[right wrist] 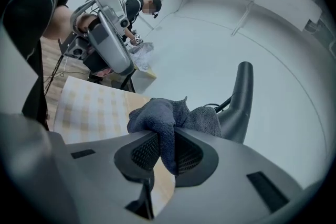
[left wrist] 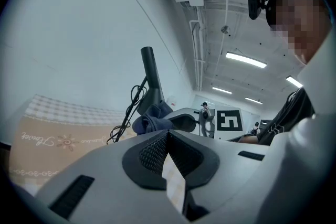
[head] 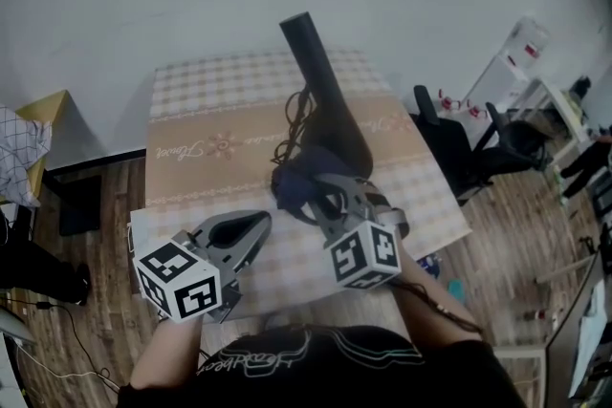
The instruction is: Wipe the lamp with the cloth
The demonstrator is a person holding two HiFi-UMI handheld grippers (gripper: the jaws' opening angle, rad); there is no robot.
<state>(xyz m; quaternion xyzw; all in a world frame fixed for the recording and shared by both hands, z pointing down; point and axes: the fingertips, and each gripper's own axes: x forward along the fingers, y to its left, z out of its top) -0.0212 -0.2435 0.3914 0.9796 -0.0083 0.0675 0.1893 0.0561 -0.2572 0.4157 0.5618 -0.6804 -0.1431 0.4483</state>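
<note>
The black lamp [head: 325, 91] stands mid-table, its long stem leaning toward the far wall. It also shows in the left gripper view as the lamp [left wrist: 151, 81] and in the right gripper view as the lamp [right wrist: 239, 102]. My right gripper [head: 306, 196] is shut on a dark blue cloth [head: 292, 184], bunched at the lamp's near base. The cloth [right wrist: 163, 118] is pinched between the jaws of the right gripper [right wrist: 164, 147]. My left gripper [head: 260, 223] hovers left of the cloth, shut with nothing in it. From the left gripper [left wrist: 168, 136], the cloth [left wrist: 149, 122] lies just ahead.
The lamp's black cord [head: 296, 124] is tangled left of the stem on the checkered tablecloth [head: 191, 148]. A black office chair [head: 454, 143] stands by the table's right edge, with a white rack [head: 516, 62] beyond it. A wall runs behind the table.
</note>
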